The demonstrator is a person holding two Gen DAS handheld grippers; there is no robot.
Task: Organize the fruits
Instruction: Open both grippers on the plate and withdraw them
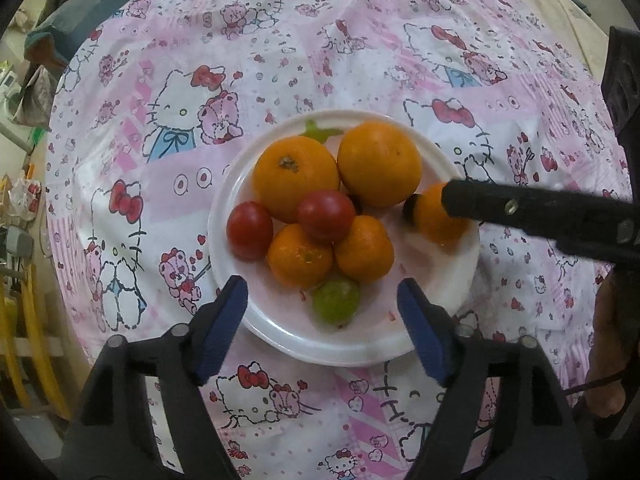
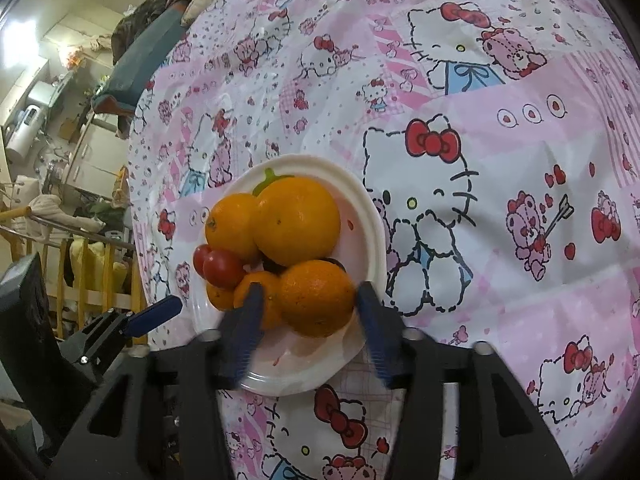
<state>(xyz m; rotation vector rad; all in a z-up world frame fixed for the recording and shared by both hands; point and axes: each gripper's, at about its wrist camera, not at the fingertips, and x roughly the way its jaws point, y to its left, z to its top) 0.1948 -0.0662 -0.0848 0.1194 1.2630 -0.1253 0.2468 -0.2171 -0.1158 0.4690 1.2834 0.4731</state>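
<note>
Spread wide, the left gripper (image 1: pixel 322 314) hovered over a white plate (image 1: pixel 280 336) piled with oranges (image 1: pixel 296 178), tomatoes (image 1: pixel 250 230) and a lime (image 1: pixel 336 298), while the right gripper (image 2: pixel 308 320) straddled one small orange (image 2: pixel 318 298), not clearly gripping.

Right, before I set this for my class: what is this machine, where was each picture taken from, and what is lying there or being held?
There is no robot here. A person holds a two-finger gripper in each hand, each with a camera looking along its fingers. One picture is from the left gripper, whose blue-padded jaws hang open over the near edge of a white plate. The other is from the right gripper. The plate sits on a cartoon tablecloth and carries five oranges, two tomatoes and a lime. The right gripper's jaws stand either side of one orange at the plate's edge, seemingly not yet squeezing it.
</note>
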